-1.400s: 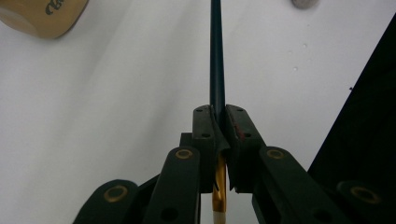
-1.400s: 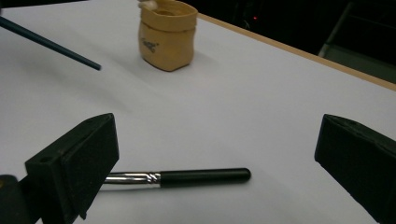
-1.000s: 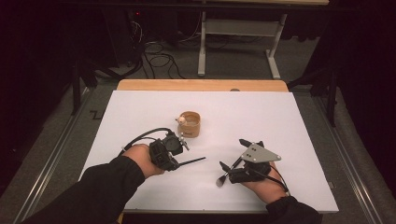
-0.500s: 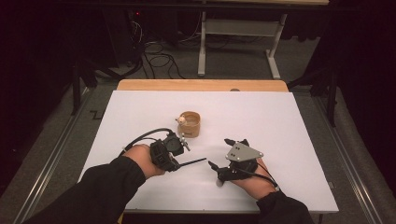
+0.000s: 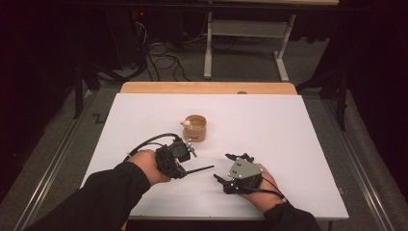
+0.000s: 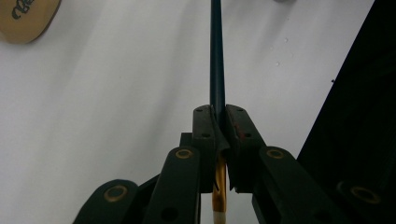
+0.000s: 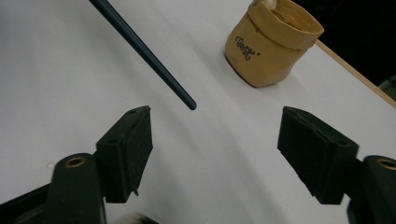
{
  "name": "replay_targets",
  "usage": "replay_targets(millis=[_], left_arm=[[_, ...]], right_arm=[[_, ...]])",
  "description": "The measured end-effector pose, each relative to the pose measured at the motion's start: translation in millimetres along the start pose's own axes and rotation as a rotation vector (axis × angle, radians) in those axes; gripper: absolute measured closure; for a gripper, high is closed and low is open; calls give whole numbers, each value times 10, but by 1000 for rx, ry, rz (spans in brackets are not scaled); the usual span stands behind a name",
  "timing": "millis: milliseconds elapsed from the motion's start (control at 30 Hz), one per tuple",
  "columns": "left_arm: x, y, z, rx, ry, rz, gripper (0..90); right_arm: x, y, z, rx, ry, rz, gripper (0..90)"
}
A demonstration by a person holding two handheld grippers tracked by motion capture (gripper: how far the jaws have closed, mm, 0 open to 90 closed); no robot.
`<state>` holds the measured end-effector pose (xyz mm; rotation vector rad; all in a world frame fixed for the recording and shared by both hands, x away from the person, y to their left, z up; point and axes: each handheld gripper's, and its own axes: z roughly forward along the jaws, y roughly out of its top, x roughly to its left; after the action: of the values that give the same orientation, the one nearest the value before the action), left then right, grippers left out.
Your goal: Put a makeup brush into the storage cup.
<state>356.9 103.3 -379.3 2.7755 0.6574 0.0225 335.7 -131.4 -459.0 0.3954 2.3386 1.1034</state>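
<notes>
A white table (image 5: 298, 144) is seen from above, with a strip of bare wood along its far edge. At the left, a dark-sleeved arm brings in the left gripper (image 5: 185, 161), whose jaws are clamped tight on a thin dark brush handle (image 5: 198, 169). In the left gripper view the handle (image 6: 217, 51) runs straight out from between the closed pads, with a gold ferrule seen just behind them. The handle's free end points across the white surface toward the right gripper (image 5: 226, 168), held near it but apart from it.

A little beyond both grippers, near the middle of the table, a small tan cup (image 5: 195, 127) stands upright; a pale rounded object rests at its rim, too small to identify. Dark lettering is seen on the cup's side in the right gripper view (image 7: 271, 44).

At the right, the right gripper's jaws are spread apart and have just been closing; nothing is between them, and the handle tip (image 7: 189, 103) lies just ahead of them.

Behind the table the room is dark, with cables on a grey floor and a white metal table frame.
</notes>
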Motion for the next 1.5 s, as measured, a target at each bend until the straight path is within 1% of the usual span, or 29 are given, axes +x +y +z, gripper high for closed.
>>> replay_targets(millis=[100, 200, 233, 300, 333, 400, 433, 467, 567, 600, 633, 667, 700, 733, 767, 833, 900, 967, 1033, 1067, 1200, 1267, 1300, 1400, 1433, 1500], left_arm=[[-14, 19, -29, -10, -7, 1, 834], [-39, 41, -53, -4, -10, 4, 834], [-45, 49, -59, -4, -9, 7, 834], [-54, 64, -66, 3, -9, 12, 834], [-60, 74, -64, 7, -9, 11, 834], [-63, 78, -58, 11, -10, 9, 833], [-68, 85, -42, 17, -12, 10, 833], [-68, 85, -42, 17, -12, 10, 834], [-71, 96, -31, 21, -17, 9, 834], [-73, 100, -30, 22, -17, 8, 833], [-73, 105, -29, 21, -17, 8, 833], [-73, 109, -31, 21, -16, 8, 834], [-71, 113, -33, 19, -17, 7, 833], [-69, 117, -37, 18, -16, 6, 833], [-66, 121, -42, 17, -16, 5, 833], [-62, 129, -50, 19, -16, 5, 834], [-61, 133, -51, 22, -17, 5, 833], [-60, 140, -50, 25, -16, 4, 833], [-55, 149, -50, 31, -17, 10, 834], [-59, 157, -43, 32, -17, 14, 834], [-71, 170, -28, 34, -19, 20, 834], [-75, 186, -21, 36, -21, 23, 833], [-75, 186, -21, 36, -21, 23, 833], [-85, 204, -21, 33, -24, 18, 833], [-88, 210, -24, 32, -23, 21, 833], [-93, 219, -26, 32, -23, 23, 833]], right_arm=[[30, 10, -10, -8, -4, -26, 350], [56, 23, -20, -12, -12, -48, 398], [70, 28, -24, -14, -14, -77, 425], [75, 32, -25, -12, -20, -81, 435], [85, 40, -27, -4, -22, -108, 457], [90, 43, -26, -1, -26, -114, 464], [95, 56, -29, 8, -26, -138, 476], [95, 56, -29, 8, -26, -138, 476], [80, 75, -32, 16, -16, -164, 509], [73, 91, -35, 34, -9, -187, 522], [73, 91, -35, 34, -9, -187, 522], [71, 99, -35, 40, -10, -201, 531], [64, 117, -35, 56, -10, -229, 544], [64, 117, -35, 56, -10, -229, 544], [61, 124, -35, 64, -15, -239, 559], [48, 142, -36, 75, -20, -275, 574], [47, 144, -40, 79, -24, -276, 582], [46, 143, -36, 86, -26, -292, 592], [50, 144, -31, 108, -32, -319, 605], [57, 143, -22, 121, -32, -340, 611], [64, 143, -10, 130, -27, -357, 625], [78, 141, -1, 143, -32, -371, 636], [78, 141, -1, 143, -32, -371, 636], [88, 134, 9, 147, -30, -398, 655], [100, 131, 10, 151, -31, -394, 659], [100, 131, 17, 151, -31, -410, 676]])
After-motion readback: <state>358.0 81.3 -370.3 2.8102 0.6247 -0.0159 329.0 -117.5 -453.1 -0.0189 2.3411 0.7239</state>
